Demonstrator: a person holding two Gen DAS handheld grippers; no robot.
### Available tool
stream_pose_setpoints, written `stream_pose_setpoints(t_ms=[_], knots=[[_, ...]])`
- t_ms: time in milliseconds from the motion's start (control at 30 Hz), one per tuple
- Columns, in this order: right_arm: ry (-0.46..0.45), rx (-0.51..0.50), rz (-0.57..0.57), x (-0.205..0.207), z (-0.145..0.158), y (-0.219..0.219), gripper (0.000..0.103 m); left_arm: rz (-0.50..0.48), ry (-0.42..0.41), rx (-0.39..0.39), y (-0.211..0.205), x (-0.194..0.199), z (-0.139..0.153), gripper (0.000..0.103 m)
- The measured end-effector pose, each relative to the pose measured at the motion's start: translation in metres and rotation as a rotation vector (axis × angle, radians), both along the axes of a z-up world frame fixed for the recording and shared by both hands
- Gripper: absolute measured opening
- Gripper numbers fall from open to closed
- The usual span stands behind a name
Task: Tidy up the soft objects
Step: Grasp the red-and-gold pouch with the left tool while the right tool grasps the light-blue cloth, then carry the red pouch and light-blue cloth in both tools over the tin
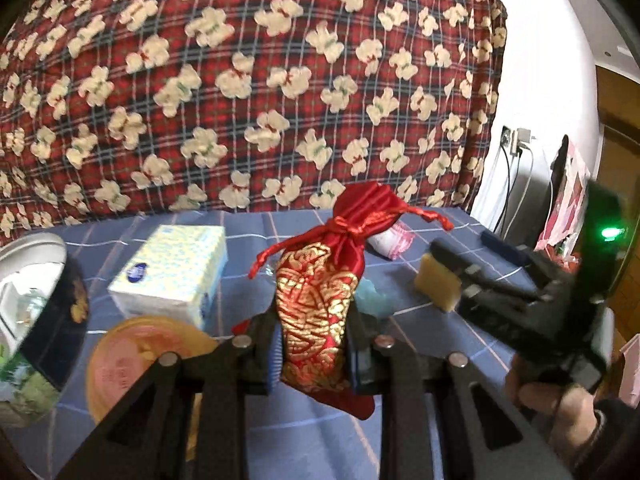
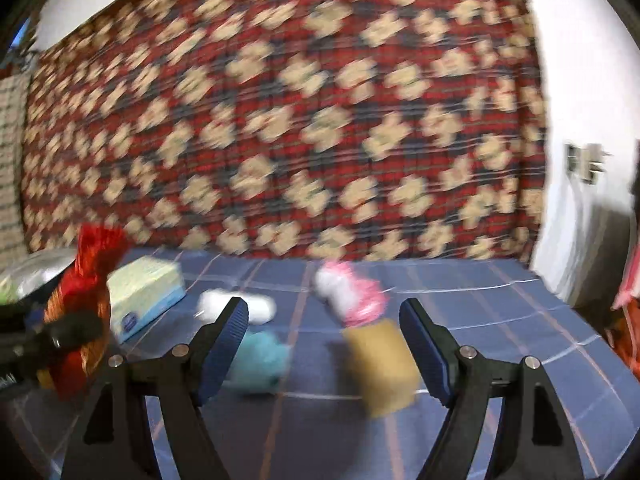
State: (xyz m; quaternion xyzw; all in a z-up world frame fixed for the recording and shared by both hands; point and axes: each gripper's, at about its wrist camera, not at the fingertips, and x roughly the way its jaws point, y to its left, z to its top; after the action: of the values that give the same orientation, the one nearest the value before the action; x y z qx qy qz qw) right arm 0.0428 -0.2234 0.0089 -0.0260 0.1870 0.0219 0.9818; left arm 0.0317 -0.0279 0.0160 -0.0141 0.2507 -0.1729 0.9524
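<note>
Pouch: red-and-gold drawstring pouch point(image 1: 320, 304) clamped between the left gripper point(image 1: 314, 354) pads, lifted clear of the blue checked bedcover point(image 1: 420, 360)
Long axis: upright, tied neck on top, bottom corner hanging below the pads
Left jaws: narrow, pressing the pouch's lower half from both sides
Key relation: round tin point(image 1: 44, 312) sits at the cover's left edge, left of the held pouch; left hand is the nearer one, likely drop spot
Right gripper point(image 2: 324, 344): jaws wide, nothing pressed; yellow sponge point(image 2: 380, 368) lies ahead between the fingers, apart from the pads
Other soft items: teal plush point(image 2: 260, 360) beside the right gripper's left finger, pink-and-white bundle point(image 2: 348, 292) behind the sponge, white piece point(image 2: 260, 306) further left
Surroundings: tissue pack point(image 1: 172, 268) toward the back left, orange lid point(image 1: 140, 356) before it, plaid blanket point(image 1: 260, 80) behind
</note>
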Motion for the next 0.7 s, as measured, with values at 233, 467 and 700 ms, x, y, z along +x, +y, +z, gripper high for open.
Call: stream_pose_setpoints(t_ms=[233, 467, 700], knots=[[0.264, -0.032, 0.093, 0.052, -0.019, 0.037, 0.074, 0.029, -0.030, -0.027, 0.027, -0.009, 0.014, 0.023], [0.488, -0.077, 0.055, 0.091, -0.051, 0.045, 0.057, 0.042, -0.031, -0.045, 0.048, -0.015, 0.016, 0.023], [0.530, -0.036, 0.059, 0.091, -0.055, 0.037, 0.023, 0.041, -0.013, -0.064, 0.059, -0.017, 0.011, 0.023]])
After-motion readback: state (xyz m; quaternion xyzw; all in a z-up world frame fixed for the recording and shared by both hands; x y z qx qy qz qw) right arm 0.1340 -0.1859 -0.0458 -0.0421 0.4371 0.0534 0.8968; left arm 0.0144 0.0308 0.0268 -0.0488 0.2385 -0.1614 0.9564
